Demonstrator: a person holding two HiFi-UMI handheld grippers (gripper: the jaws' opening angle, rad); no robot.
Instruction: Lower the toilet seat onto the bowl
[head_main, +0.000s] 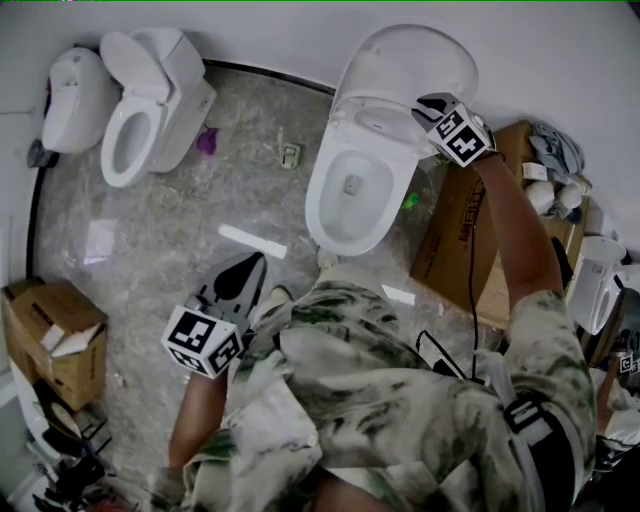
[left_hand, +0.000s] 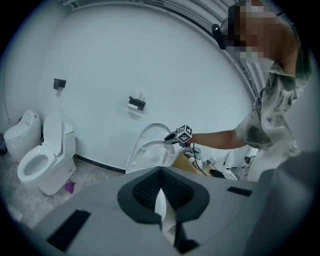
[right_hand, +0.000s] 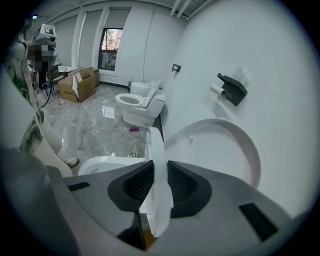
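Marble floor (right_hand: 85, 125); R gripper (right_hand: 157, 182) clamps raised seat (right_hand: 156, 147) edge above bowl (right_hand: 100, 162).

Camouflage short-sleeved shirt (head_main: 400, 390); right gripper (head_main: 433, 104) grey, black-white marker cube (head_main: 462, 138).

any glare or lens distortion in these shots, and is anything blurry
Head view: bright glare patches on the glossy floor, the light otherwise even, edges sharp. Left gripper view: strong fisheye, black corners, wall lines bowed. Right gripper view: the same fisheye and dark rim; the toilet seat close to the lens looks a little soft, the room behind it clear.
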